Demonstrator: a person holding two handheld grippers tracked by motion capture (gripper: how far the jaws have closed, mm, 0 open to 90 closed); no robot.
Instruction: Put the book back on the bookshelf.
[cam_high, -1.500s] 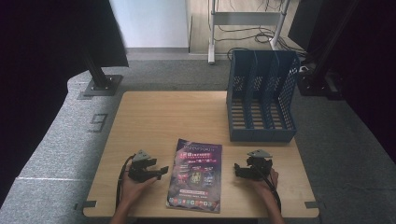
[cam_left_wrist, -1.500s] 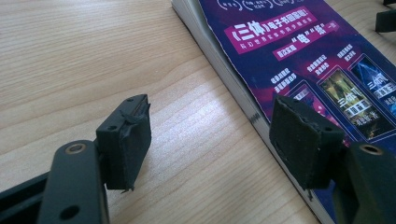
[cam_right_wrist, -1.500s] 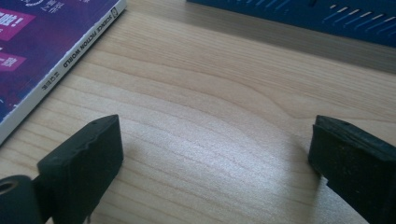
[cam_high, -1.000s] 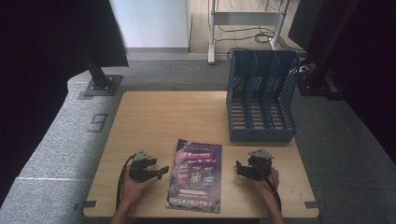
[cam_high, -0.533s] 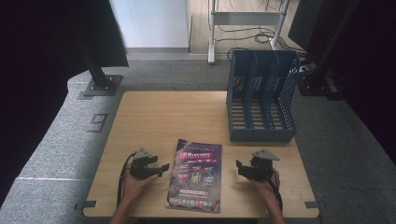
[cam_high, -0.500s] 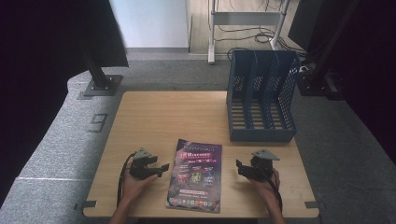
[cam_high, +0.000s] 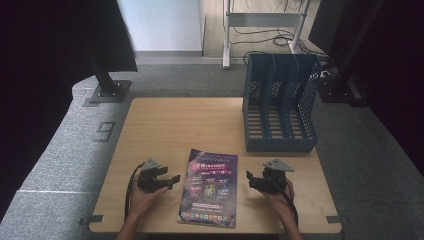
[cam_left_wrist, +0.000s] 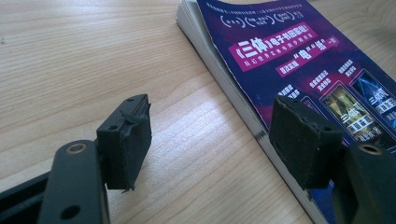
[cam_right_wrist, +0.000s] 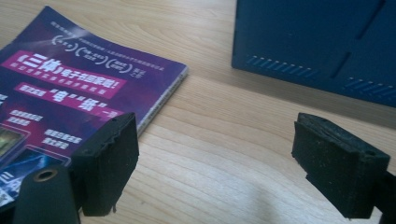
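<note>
Purple magazine (cam_high: 210, 187) flat on worktop (cam_high: 190, 125), flanked by wide, empty jaws; risked crumpling pages if pinched shallowly.

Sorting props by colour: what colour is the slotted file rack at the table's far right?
Dark blue plastic file rack, clearest in the high view.

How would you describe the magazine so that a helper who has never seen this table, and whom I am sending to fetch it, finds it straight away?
Start at the wooden table and look to its near edge, in front of the blue file rack. The magazine lies flat there between the left gripper and the right gripper. It is the one flat printed thing, with a purple cover bearing pink banners.
</note>
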